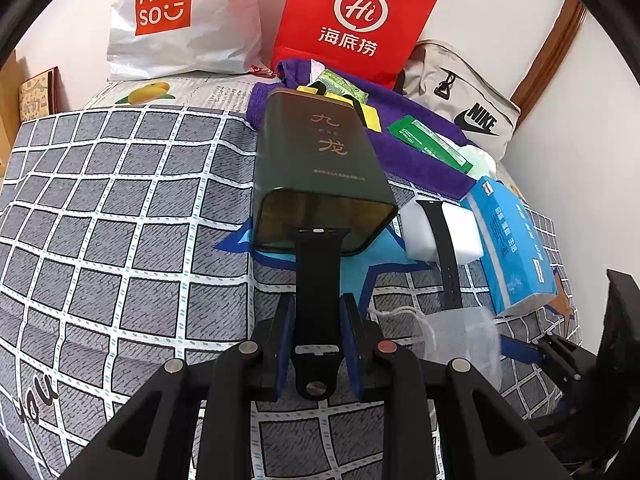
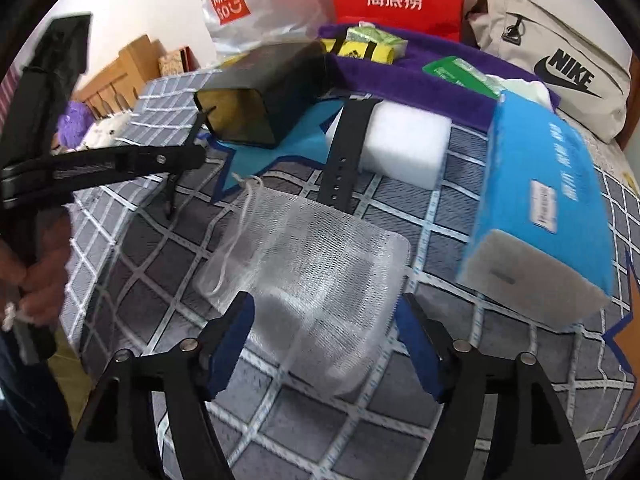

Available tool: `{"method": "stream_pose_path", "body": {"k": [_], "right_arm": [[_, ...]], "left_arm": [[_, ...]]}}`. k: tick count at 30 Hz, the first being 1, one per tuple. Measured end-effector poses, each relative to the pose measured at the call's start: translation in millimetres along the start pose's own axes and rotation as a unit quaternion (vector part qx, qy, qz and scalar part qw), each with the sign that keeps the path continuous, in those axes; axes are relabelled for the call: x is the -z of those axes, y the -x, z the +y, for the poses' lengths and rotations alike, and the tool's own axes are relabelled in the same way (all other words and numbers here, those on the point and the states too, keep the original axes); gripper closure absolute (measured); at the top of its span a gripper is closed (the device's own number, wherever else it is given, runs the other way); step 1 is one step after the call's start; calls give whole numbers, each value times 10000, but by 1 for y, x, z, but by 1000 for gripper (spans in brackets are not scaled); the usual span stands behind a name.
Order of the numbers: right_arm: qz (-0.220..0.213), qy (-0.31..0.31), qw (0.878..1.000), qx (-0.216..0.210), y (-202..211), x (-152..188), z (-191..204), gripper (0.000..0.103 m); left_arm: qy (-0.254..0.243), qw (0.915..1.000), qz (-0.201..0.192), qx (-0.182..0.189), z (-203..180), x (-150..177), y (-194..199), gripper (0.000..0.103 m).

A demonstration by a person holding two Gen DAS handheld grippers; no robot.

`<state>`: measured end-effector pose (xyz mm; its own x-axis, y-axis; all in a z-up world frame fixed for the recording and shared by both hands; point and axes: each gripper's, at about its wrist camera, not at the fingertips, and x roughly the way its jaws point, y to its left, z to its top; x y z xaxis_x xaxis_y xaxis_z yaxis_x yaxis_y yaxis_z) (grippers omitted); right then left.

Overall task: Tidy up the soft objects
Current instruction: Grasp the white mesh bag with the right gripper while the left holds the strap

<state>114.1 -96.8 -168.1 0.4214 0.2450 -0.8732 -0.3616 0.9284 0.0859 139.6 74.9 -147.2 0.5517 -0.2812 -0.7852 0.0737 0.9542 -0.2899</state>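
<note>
My left gripper (image 1: 318,304) is shut on a black watch strap (image 1: 318,268). The strap's far end reaches the open mouth of a dark green tin (image 1: 316,152) that lies on its side on the checked bedspread. My right gripper (image 2: 324,304) stands open just above a white mesh drawstring bag (image 2: 320,256), its blue pads apart on either side and not pressing it. A second black strap (image 2: 344,152) lies draped over a white foam block (image 2: 404,140). A blue tissue pack (image 2: 548,200) lies to the right of them.
At the back a white Miniso bag (image 1: 180,20), a red paper bag (image 1: 352,20) and a beige Nike bag (image 1: 468,104) lean on the wall. A purple towel (image 1: 416,156) carries green packets. A person's hand (image 2: 36,280) holds the left gripper.
</note>
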Motion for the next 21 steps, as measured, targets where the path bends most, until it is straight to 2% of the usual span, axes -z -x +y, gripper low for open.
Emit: {"method": "stream_pose_path", "body": {"k": [2, 8, 12, 15, 18, 20, 21], "right_arm": [[-71, 14, 10000, 32, -3, -2, 6, 16], [-40, -269, 9996, 78, -13, -7, 17, 2], [-78, -338, 9988, 345, -18, -10, 25, 0], [-256, -100, 9976, 631, -22, -7, 35, 0], [-411, -102, 9974, 582, -18, -2, 32, 7], [-496, -48, 9971, 581, -12, 2, 29, 24], [-506, -26, 9972, 550, -9, 4, 27, 29]], "left_arm": [[-7, 10000, -6, 8, 1, 0, 1, 81], [54, 10000, -2, 14, 8, 1, 2, 81], [104, 9999, 15, 22, 12, 2, 1, 81], [101, 9999, 38, 28, 12, 3, 0, 81], [103, 9999, 44, 21, 12, 3, 0, 81], [122, 9999, 37, 4, 13, 3, 0, 81], [131, 9999, 37, 6, 13, 3, 1, 81]]}}
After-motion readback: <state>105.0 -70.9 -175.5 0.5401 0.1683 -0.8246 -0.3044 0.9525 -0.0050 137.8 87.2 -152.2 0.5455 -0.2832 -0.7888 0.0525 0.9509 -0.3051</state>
